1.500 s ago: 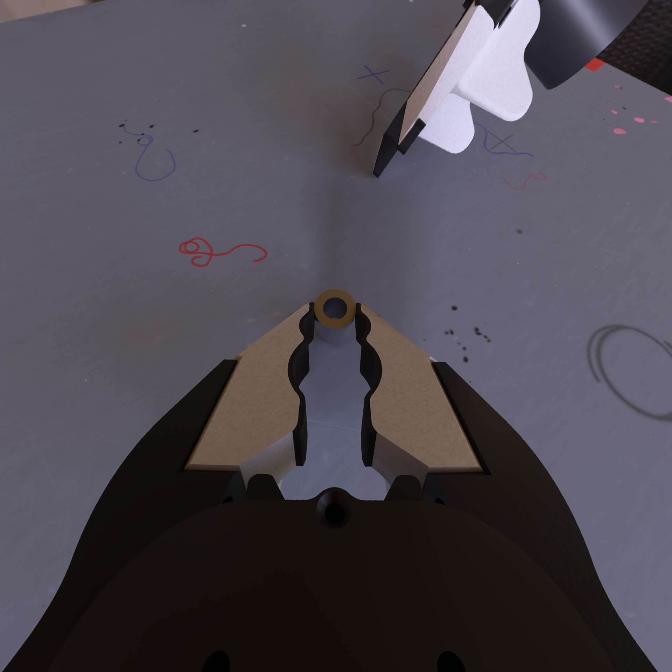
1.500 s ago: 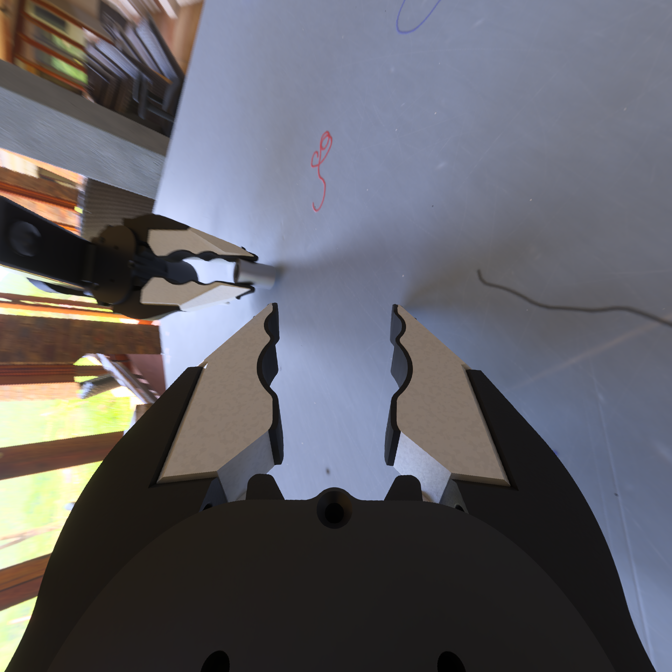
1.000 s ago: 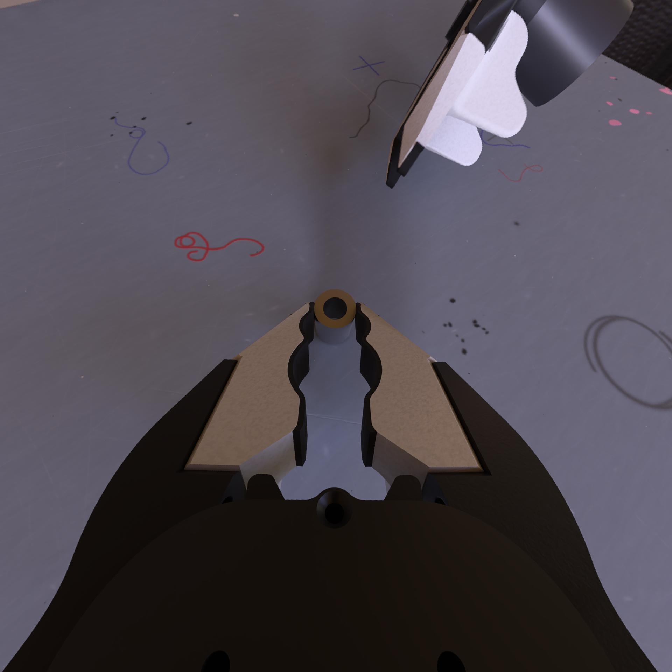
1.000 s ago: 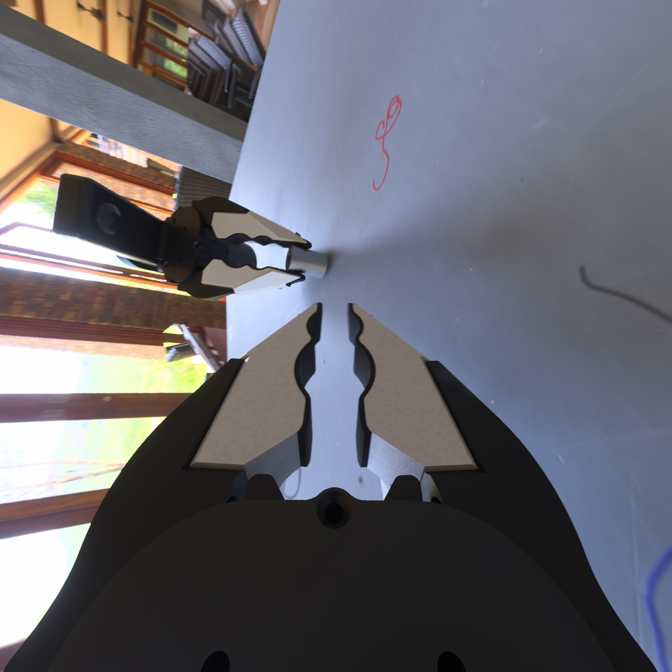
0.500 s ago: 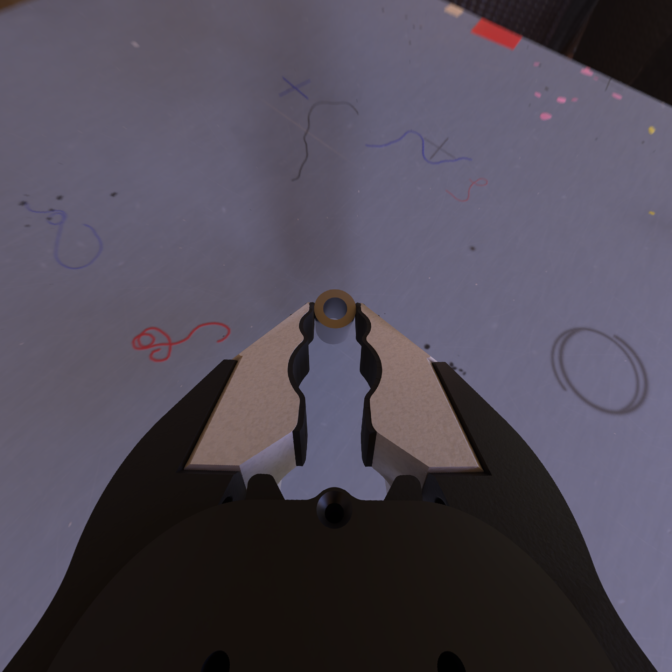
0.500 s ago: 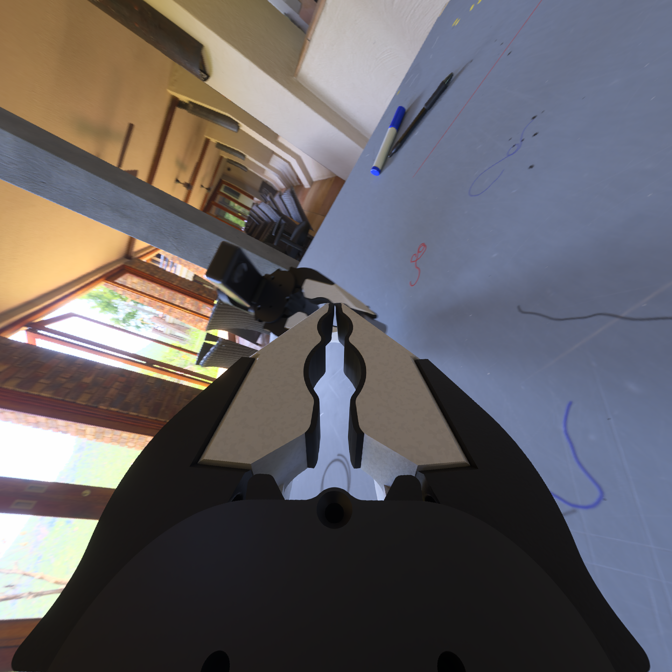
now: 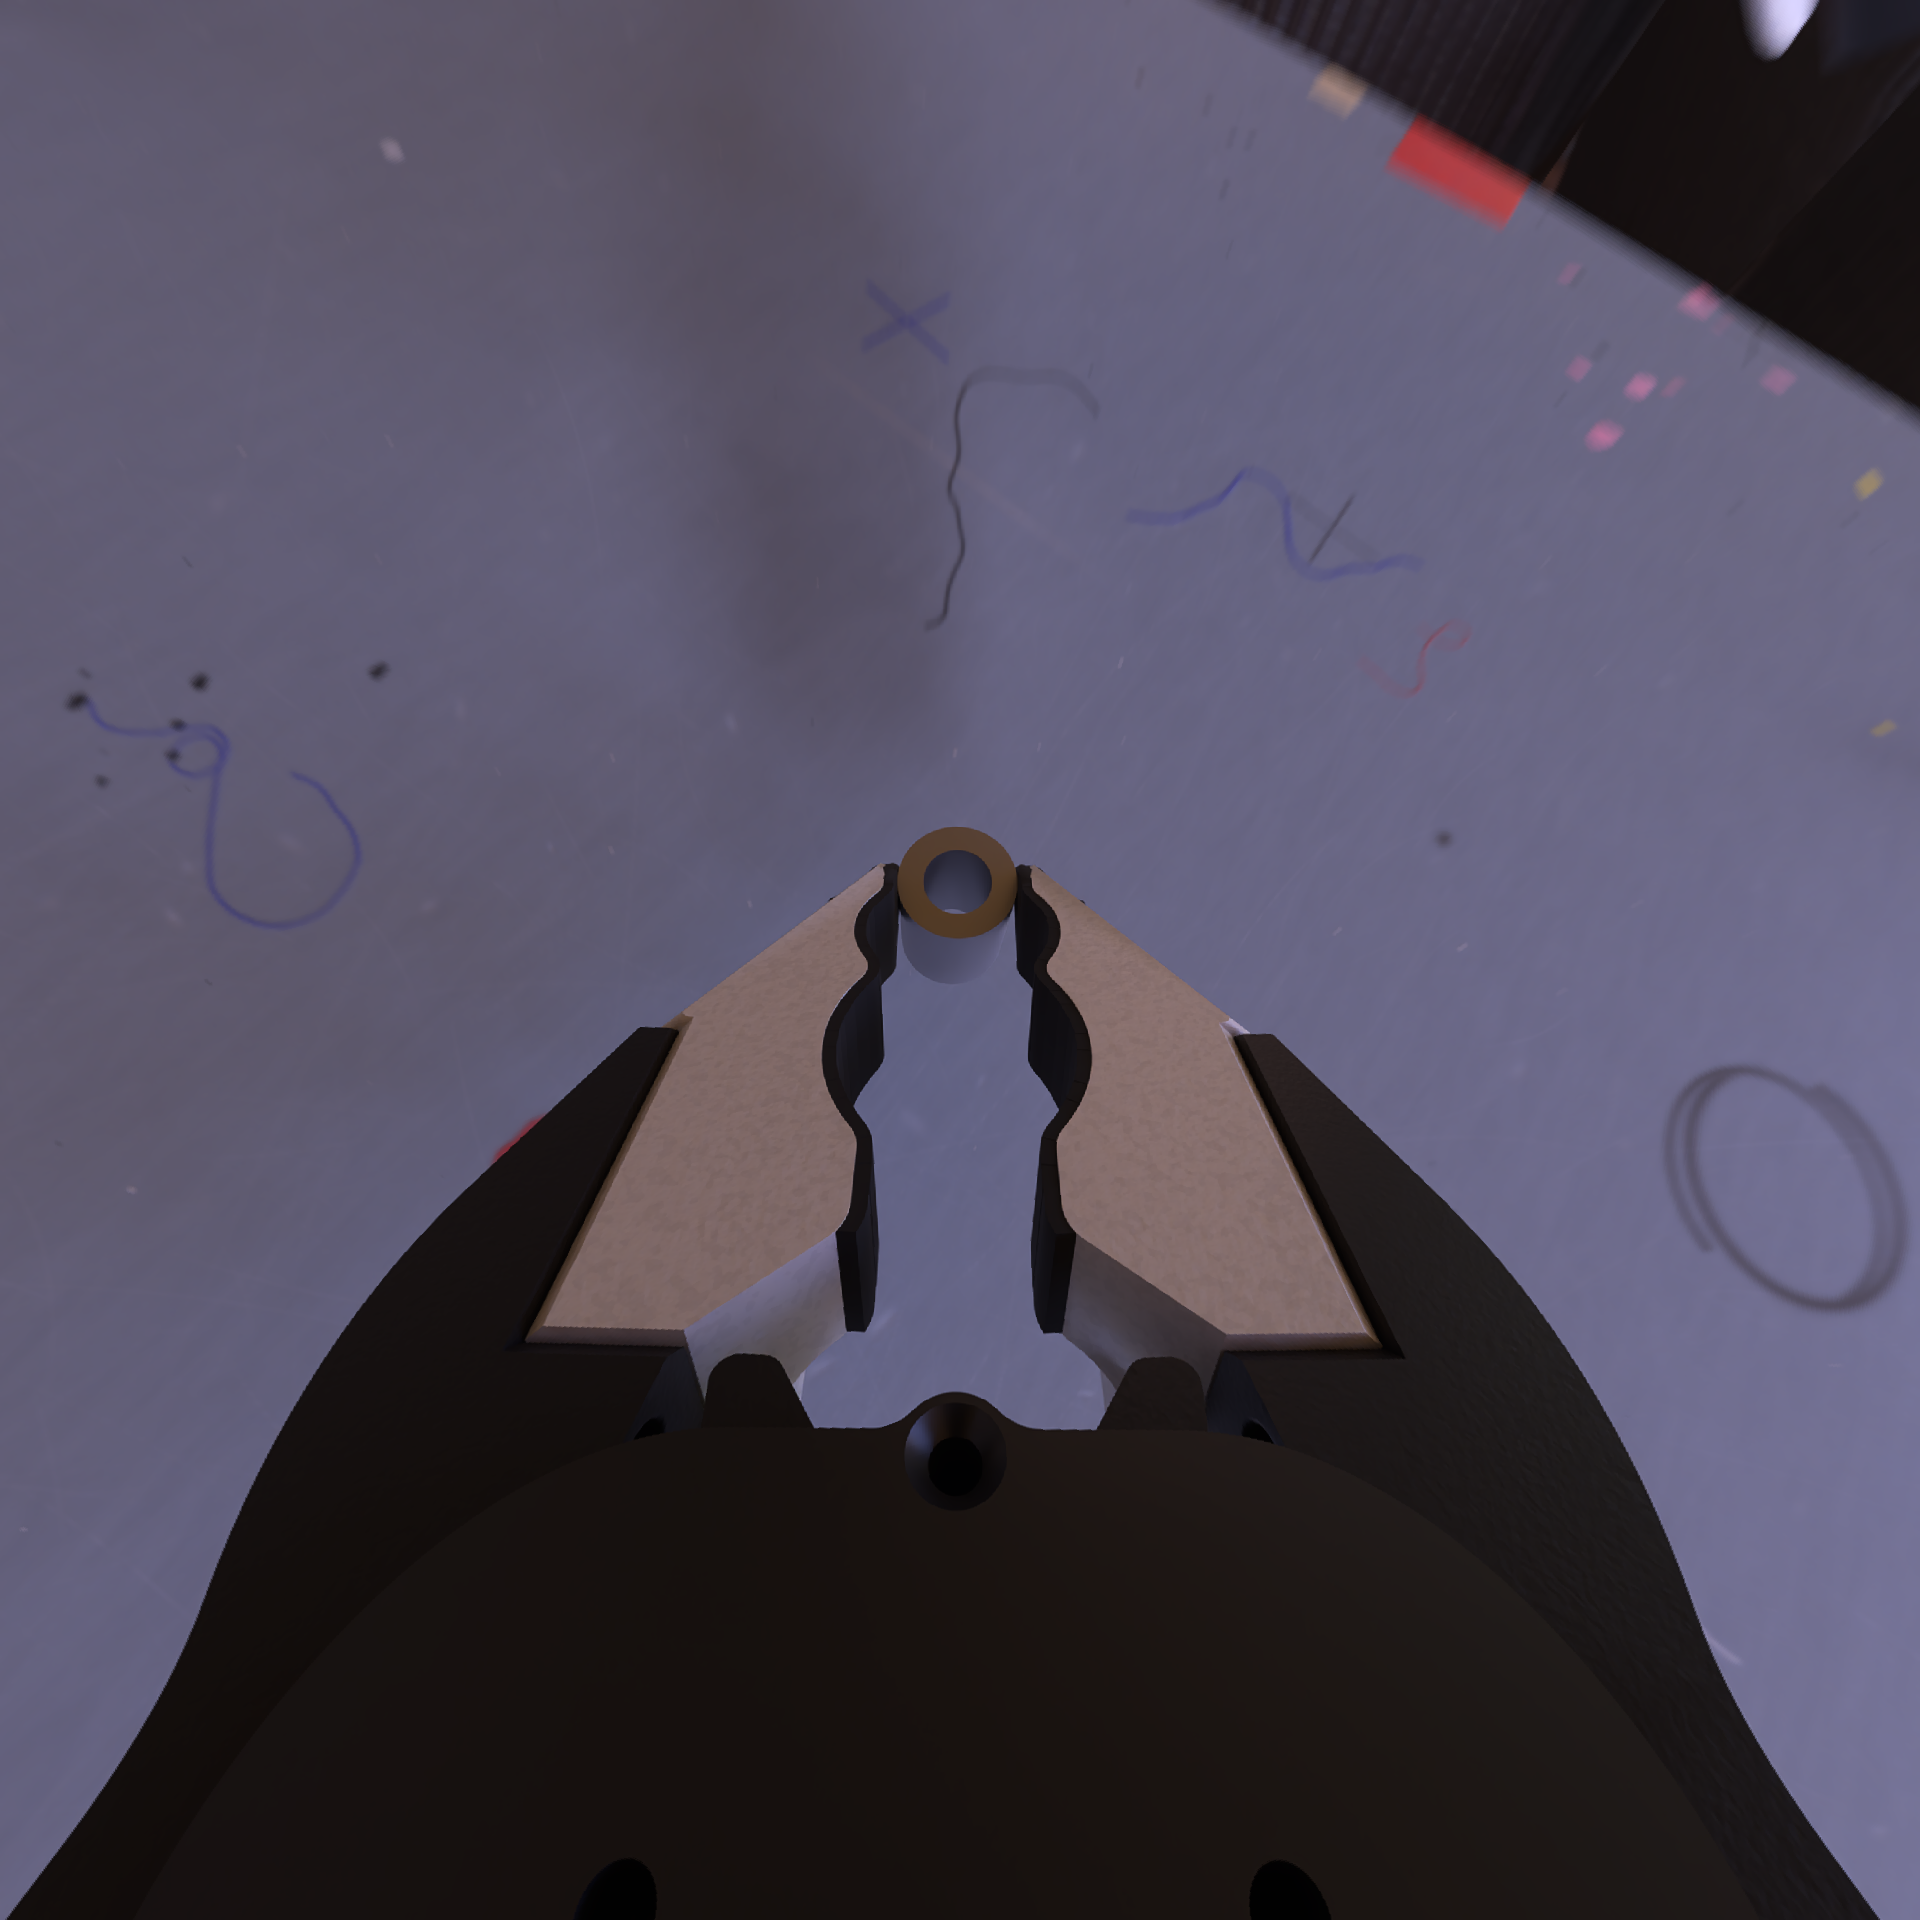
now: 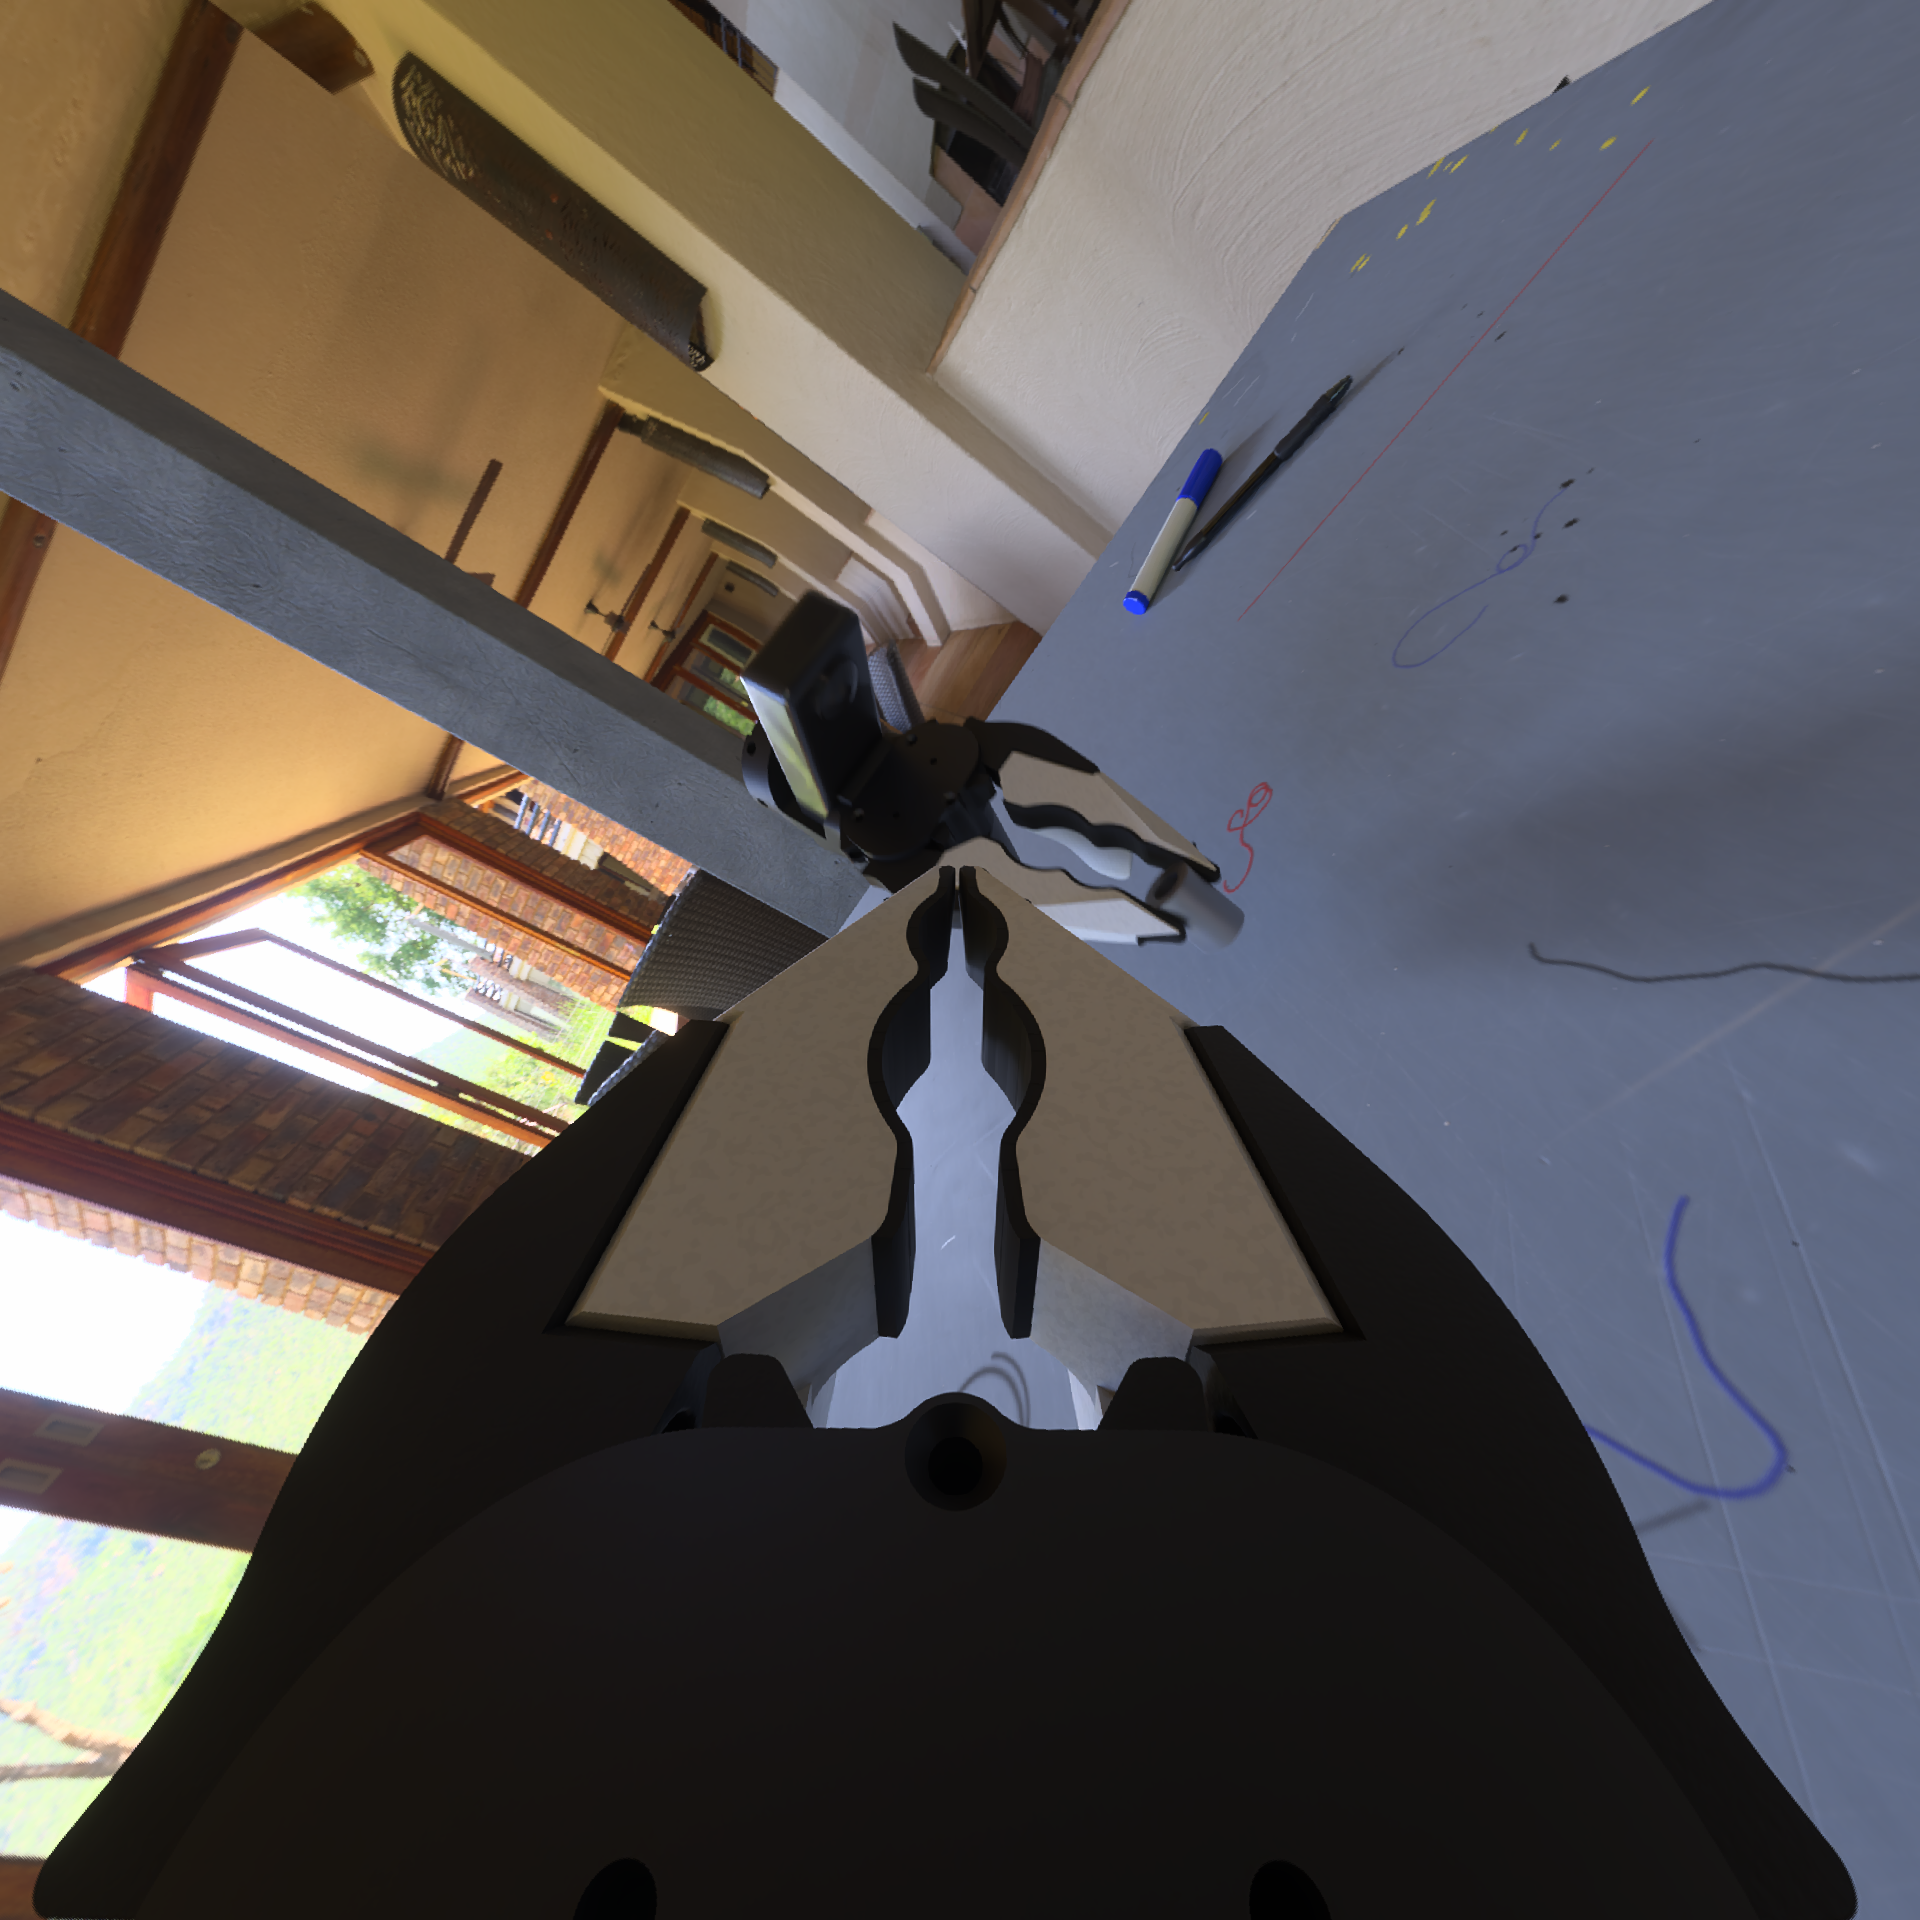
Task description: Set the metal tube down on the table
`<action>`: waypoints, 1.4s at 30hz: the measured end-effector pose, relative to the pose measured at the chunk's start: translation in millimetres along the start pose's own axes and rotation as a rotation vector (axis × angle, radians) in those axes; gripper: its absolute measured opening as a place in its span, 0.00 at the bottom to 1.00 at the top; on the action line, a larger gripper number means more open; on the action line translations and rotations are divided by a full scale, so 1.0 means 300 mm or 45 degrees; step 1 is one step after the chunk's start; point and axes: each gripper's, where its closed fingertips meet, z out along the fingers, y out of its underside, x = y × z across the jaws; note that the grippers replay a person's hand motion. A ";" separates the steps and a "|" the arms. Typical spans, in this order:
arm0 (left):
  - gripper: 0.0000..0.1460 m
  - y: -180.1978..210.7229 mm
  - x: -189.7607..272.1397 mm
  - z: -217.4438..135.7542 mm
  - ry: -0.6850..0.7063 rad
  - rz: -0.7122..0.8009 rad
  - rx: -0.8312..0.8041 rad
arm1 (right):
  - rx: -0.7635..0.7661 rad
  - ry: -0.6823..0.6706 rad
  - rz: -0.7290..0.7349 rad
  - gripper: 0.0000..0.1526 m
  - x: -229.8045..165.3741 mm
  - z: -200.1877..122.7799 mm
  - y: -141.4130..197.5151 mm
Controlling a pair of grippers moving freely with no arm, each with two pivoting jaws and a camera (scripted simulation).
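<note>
My left gripper [image 7: 956, 883] is shut on a short metal tube [image 7: 954, 940] with a brown ring end, held upright between the fingertips above the grey table [image 7: 520, 468]. In the right wrist view the left gripper [image 8: 1164, 894] shows farther off, holding the tube [image 8: 1210, 914] over the table [image 8: 1558, 935]. I cannot tell whether the tube touches the table. My right gripper [image 8: 956, 883] is shut and empty, raised away from the table and apart from the tube.
A blue-capped marker [image 8: 1174, 530] and a dark pen [image 8: 1262, 468] lie near the table's far edge. The table edge [image 8: 1029, 655] runs just behind the left gripper. Pen scribbles mark the table top. A red patch [image 7: 1455, 182] sits by another edge.
My right gripper closed from wide open and drew back and up from the table, leaving the left wrist view. My left gripper, still holding the tube, shifted so the red scribble slid under it.
</note>
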 end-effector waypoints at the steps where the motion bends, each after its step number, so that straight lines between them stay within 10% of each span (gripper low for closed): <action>1: 0.15 0.027 -0.001 0.017 -0.018 0.012 -0.033 | 0.005 0.007 -0.002 0.00 0.003 -0.006 -0.002; 18: 0.15 -0.112 -0.042 -0.089 0.034 -0.286 0.263 | -0.397 0.257 0.172 0.01 0.175 0.103 0.223; 42: 0.15 0.106 0.024 -0.004 -0.043 0.030 -0.114 | -0.134 0.429 0.179 0.01 0.276 0.043 0.108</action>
